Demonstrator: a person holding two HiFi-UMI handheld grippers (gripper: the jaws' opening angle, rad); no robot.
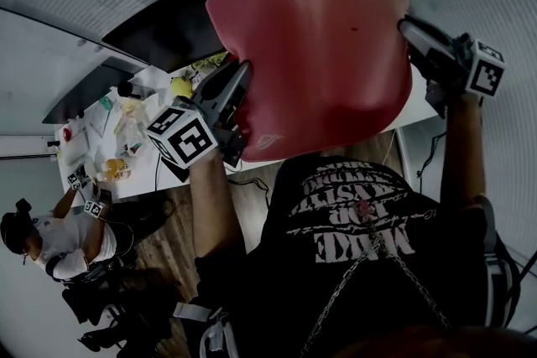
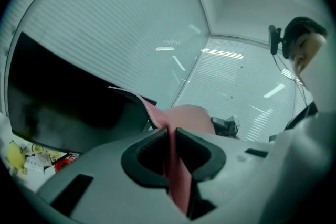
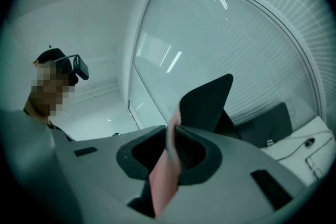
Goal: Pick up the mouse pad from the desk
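The mouse pad (image 1: 327, 46), pinkish red on top and black underneath, hangs in the air above the desk, slightly curved. My left gripper (image 1: 242, 92) is shut on its left edge and my right gripper (image 1: 409, 33) is shut on its right edge. In the left gripper view the pad's pink edge (image 2: 189, 115) runs between the closed jaws of the left gripper (image 2: 170, 136). The right gripper (image 3: 172, 136) likewise pinches the thin sheet (image 3: 165, 176), and the pad's black underside (image 3: 207, 99) rises beyond it.
A black monitor (image 1: 168, 21) stands behind the pad on a white desk (image 1: 126, 180) strewn with papers, cables and a yellow object (image 1: 180, 85). Another person (image 1: 59, 239) sits at the desk's lower left end. Glass walls with blinds surround the room.
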